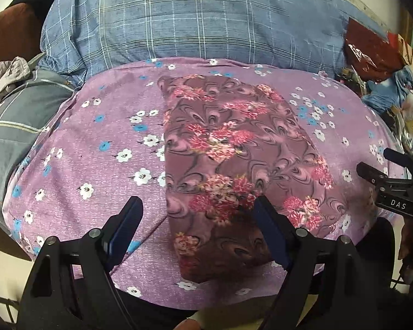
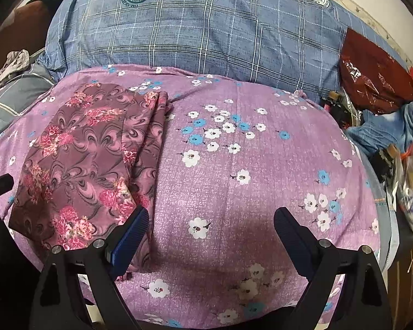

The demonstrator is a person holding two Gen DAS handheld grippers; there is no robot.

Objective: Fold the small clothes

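Bedding fills both views: a blue checked cotton quilt (image 1: pixel 195 27) lies along the far side, and over the near half we see a purple bedsheet printed with white and blue blossoms (image 2: pixel 234 165), which carries the work. On that sheet, towards its left half as the right wrist camera shows it, lies the mauve swirl-patterned cloth with pink flower clusters (image 1: pixel 234 148), already doubled into a long panel with its layered edges stacked along the right side. Its near end reaches close to the sheet's near edge.

Our left gripper (image 1: pixel 198 220) hangs over that near end with its jaws spread wide and nothing pinched; one blue pad sits over the cloth, the other over bare sheet. Our right gripper (image 2: pixel 210 228) is also wide apart and empty, hovering over plain sheet just beside the cloth's right edge.

We judge the next fold to be the step in hand: bringing the near end over to the far end. To do it well, we should set each gripper on a near corner, catch all stacked layers at once, lift only enough to clear the sheet, carry both corners evenly, and lay them square on the far corners. Pinching the sheet underneath would drag everything askew.
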